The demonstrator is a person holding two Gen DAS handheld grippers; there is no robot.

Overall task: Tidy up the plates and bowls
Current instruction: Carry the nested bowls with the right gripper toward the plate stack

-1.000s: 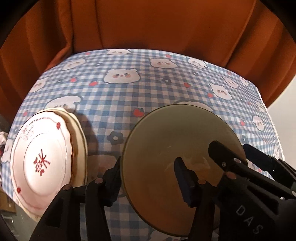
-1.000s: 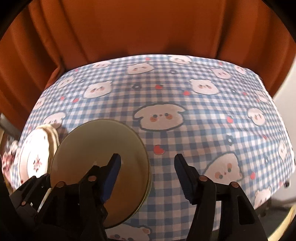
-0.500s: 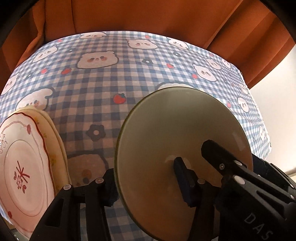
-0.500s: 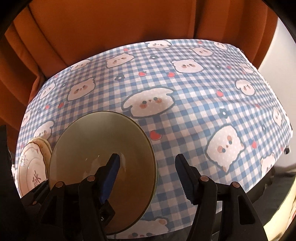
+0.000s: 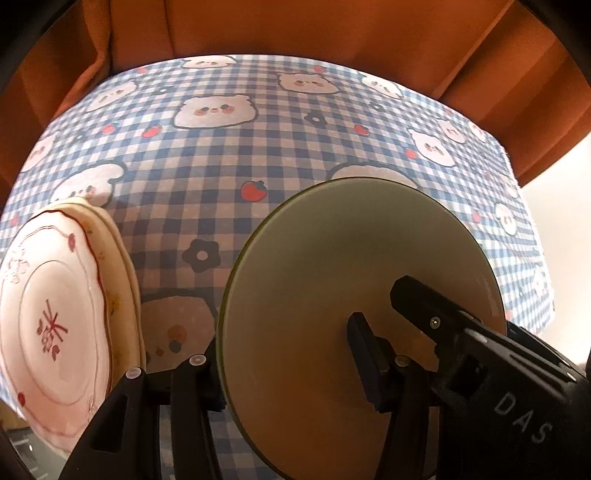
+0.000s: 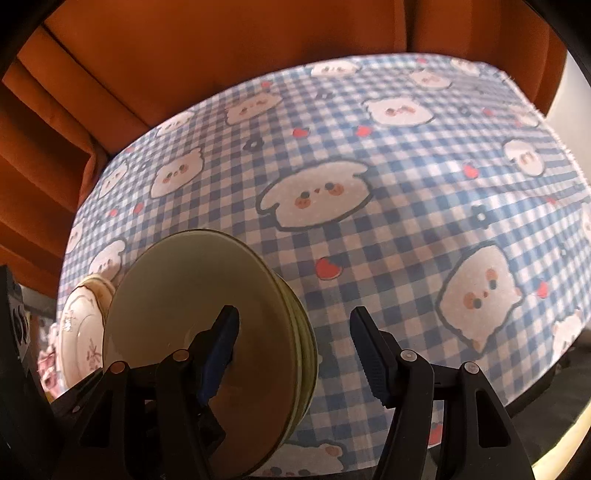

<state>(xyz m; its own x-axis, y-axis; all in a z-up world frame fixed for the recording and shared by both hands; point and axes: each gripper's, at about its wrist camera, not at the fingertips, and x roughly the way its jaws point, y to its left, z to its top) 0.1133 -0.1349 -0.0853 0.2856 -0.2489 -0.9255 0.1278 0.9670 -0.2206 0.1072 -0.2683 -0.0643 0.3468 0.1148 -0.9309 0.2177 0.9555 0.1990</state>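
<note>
An olive-green stack of bowls (image 5: 354,280) sits on the checked tablecloth (image 5: 229,155), also in the right wrist view (image 6: 207,295). My left gripper (image 5: 288,365) is open, its jaws straddling the bowl's near-left rim, one finger (image 5: 365,362) over the inside. My right gripper (image 6: 295,350) is open, straddling the stack's right rim; it shows in the left wrist view (image 5: 443,317) as a black finger over the bowl. A stack of white plates with red trim (image 5: 55,317) lies left of the bowls and shows in the right wrist view (image 6: 81,332).
Orange curtain (image 5: 295,26) hangs behind the table. The tablecloth's right edge (image 6: 554,133) drops off toward a pale wall. A dark object (image 6: 14,314) stands at the far left of the right wrist view.
Both cameras shifted slightly; the green bowls stay between the jaws of both grippers. In the right wrist view the stacked rims now show. The jaws have not closed.
</note>
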